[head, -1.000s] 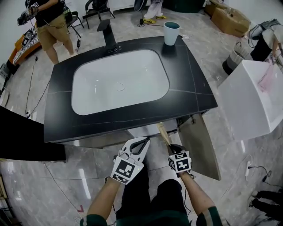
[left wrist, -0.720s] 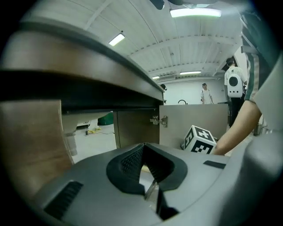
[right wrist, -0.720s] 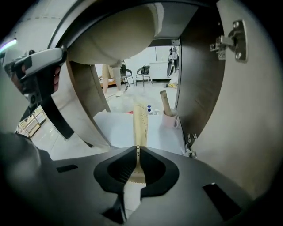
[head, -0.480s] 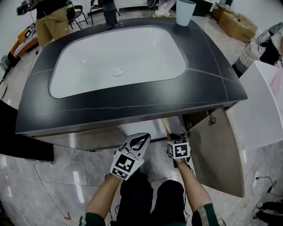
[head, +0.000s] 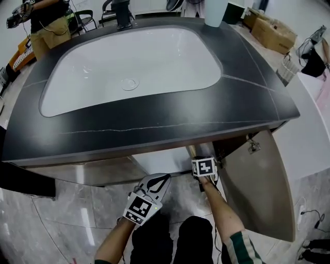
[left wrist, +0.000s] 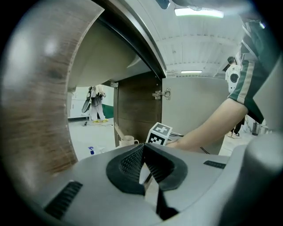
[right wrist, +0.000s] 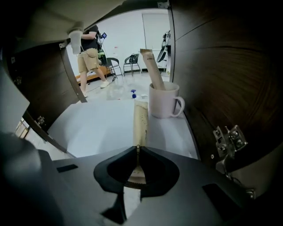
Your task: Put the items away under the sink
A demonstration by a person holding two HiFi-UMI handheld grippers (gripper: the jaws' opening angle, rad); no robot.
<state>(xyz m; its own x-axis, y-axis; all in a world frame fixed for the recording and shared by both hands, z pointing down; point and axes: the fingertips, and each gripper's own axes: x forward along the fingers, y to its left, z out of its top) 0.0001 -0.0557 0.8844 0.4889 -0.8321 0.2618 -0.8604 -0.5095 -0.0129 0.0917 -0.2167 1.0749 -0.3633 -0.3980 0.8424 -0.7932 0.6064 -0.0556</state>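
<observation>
- The right gripper (right wrist: 138,148) is clenched on a long tan packet (right wrist: 140,118): the jaws meet on its near end, and the rest of the packet sticks out straight ahead.
- The left gripper (left wrist: 142,145) has its jaws closed tip to tip, with nothing between them.
- The held packet is inside the cabinet under the sink, above the cabinet's white floor (right wrist: 95,126). Its far end is close to the foot of a white mug (right wrist: 162,101), just left of it. Whether it touches the floor cannot be told.
- The mug stands upright at the right of the cabinet floor, near the dark wooden side wall (right wrist: 221,70), with its handle turned towards that wall.
- A second tan packet (right wrist: 152,68) stands in the mug and leans to the left.
- A metal hinge (right wrist: 227,139) sits on the side wall nearer the camera.
- In the head view the right forearm (head: 219,206) reaches in under the front edge of the black counter (head: 154,126), beside the open cabinet door (head: 258,185).
- The left gripper is lower and to the left in the head view, outside the cabinet and above the person's knees.
- The counter holds a white sink (head: 154,62), with a black tap (head: 122,15) at the back and a pale cup (head: 214,10) near the back right corner.
- Through the open back of the cabinet a person in tan shorts (right wrist: 88,55) stands on the far floor.
</observation>
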